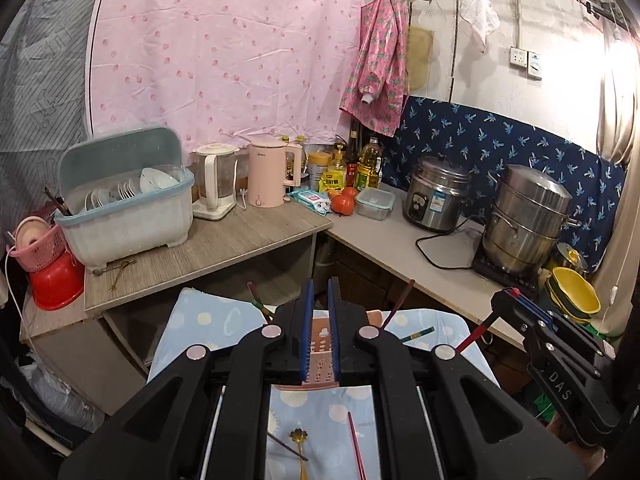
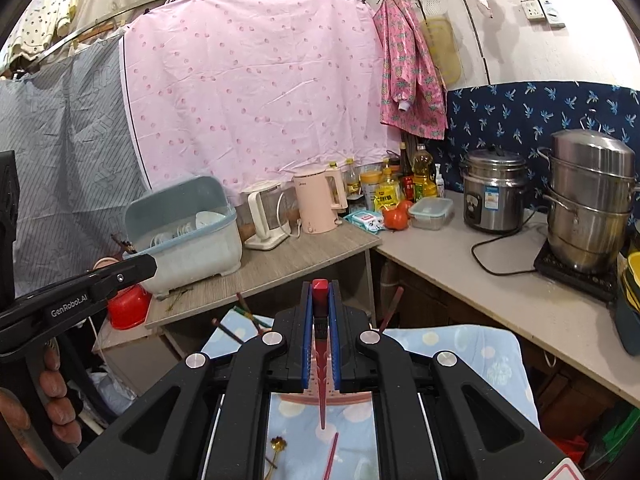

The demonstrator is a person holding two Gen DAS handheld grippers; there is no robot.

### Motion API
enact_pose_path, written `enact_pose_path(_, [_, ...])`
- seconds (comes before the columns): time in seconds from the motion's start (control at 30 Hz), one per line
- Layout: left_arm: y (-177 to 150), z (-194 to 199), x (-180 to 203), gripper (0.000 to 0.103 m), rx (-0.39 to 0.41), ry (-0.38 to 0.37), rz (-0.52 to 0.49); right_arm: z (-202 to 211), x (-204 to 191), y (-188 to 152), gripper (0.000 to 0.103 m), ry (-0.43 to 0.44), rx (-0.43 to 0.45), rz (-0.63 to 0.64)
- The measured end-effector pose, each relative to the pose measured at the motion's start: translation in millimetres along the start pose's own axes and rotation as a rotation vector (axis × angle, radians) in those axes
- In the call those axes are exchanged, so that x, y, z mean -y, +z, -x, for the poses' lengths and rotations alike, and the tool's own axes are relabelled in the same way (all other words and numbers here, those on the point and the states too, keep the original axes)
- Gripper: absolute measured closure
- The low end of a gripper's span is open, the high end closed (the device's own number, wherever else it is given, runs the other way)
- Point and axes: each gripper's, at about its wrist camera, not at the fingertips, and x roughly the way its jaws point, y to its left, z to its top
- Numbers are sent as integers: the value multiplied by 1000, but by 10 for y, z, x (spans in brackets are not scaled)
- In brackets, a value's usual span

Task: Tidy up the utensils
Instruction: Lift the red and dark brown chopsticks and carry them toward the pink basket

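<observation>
Two hand-held grippers hung above a small surface covered by a light blue patterned cloth [image 1: 200, 320]. The right gripper [image 2: 320, 292] had its blue-padded fingers clamped on a red chopstick [image 2: 320, 288], whose thick end stood up between the fingertips while its thin tip pointed down toward the cloth. The left gripper [image 1: 320, 288] had its fingers nearly together, with nothing visibly between them. Directly below it stood a pink perforated utensil holder [image 1: 320, 356]. On the cloth lay a gold spoon [image 1: 298, 436] with a flower-shaped end and, just beside it, another red chopstick [image 1: 356, 448]. More chopsticks [image 1: 256, 300] lay at the cloth's far edge. Beyond, a worktop [image 1: 240, 240] carried a covered dish rack [image 1: 128, 200] and a pink kettle [image 1: 268, 176].
</observation>
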Motion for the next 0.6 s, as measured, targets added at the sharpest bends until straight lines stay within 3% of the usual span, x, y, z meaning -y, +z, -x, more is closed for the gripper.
enact_pose_path(0.17, [-284, -225, -324, 95, -76, 33, 60, -38, -22, -165, 96, -1, -25, 8])
enact_pose_path(0.37, [-950, -639, -989, 94, -247, 132, 165, -62, -44, -471, 96, 8, -85, -10])
enact_pose_path(0.57, [-1518, -1020, -1472, 79, -389, 215, 243, -93, -63, -706, 96, 7, -130, -24])
enact_pose_path(0.6, [-1587, -1098, -1540, 72, -408, 227, 254, -107, -66, -743, 96, 9, -140, -29])
